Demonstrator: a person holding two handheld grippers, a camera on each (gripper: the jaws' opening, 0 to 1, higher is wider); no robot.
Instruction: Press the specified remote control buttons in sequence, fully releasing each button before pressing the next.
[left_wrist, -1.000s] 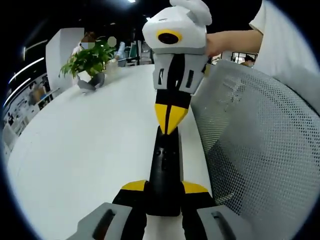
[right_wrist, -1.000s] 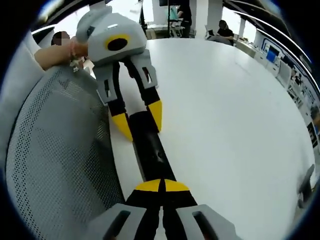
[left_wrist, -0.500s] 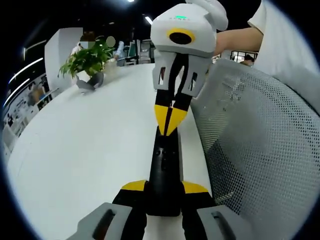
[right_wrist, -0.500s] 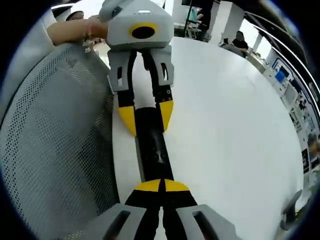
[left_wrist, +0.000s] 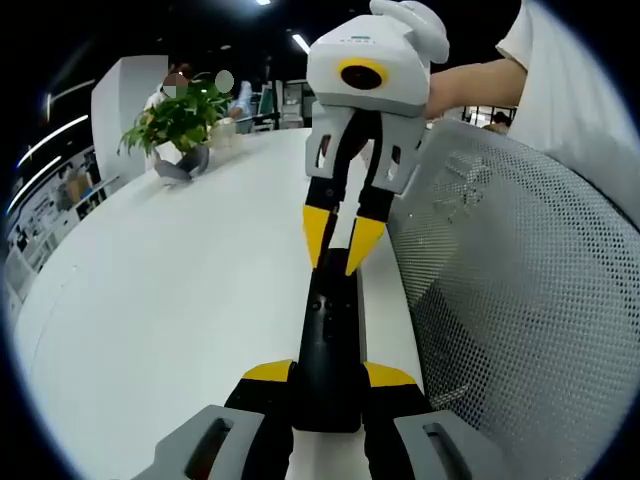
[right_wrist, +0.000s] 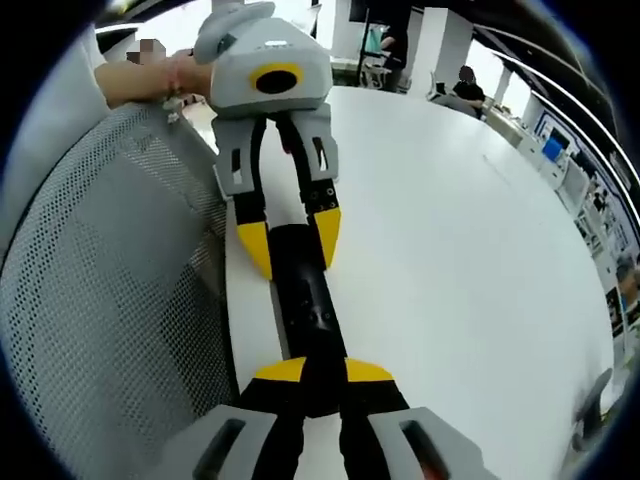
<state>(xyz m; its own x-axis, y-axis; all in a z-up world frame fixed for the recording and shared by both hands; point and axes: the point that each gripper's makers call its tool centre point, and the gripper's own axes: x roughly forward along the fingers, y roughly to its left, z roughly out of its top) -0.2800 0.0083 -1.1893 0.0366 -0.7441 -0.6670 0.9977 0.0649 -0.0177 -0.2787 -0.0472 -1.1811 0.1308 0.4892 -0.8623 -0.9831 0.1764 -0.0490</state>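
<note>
The bench (left_wrist: 160, 300) is the largest thing here: a broad, smooth, matt white top with a rounded edge, giving the remote a flat, firm bed to be pressed against. Along its near edge, at 3 o'clock in the left gripper view, stands a chair (left_wrist: 520, 300) whose back is pale grey mesh, finely perforated and curved; it crowds the bench edge just beside the remote. A leafy green plant (left_wrist: 180, 120) in a grey pot sits well apart at 10 o'clock.

The left gripper (right_wrist: 290, 230), grey-white plastic with yellow-tipped black jaws, holds the remote (left_wrist: 330, 340) across its width, the tips touching both long sides. That grip probably steadies the remote so that it cannot slide under a press. In its own view the yellow tips sit at 6 o'clock, clamped either side of the near end.

The right gripper (left_wrist: 337, 240), the same build, hangs over the far end of the remote at 12 o'clock, its jaws parted a little, with a gap between the yellow points. I judge this a released pose between presses, not contact.

The remote is a slim, long, glossy black bar lying flat near the bench edge, with small buttons (left_wrist: 322, 312) down its middle, too small to read.
</note>
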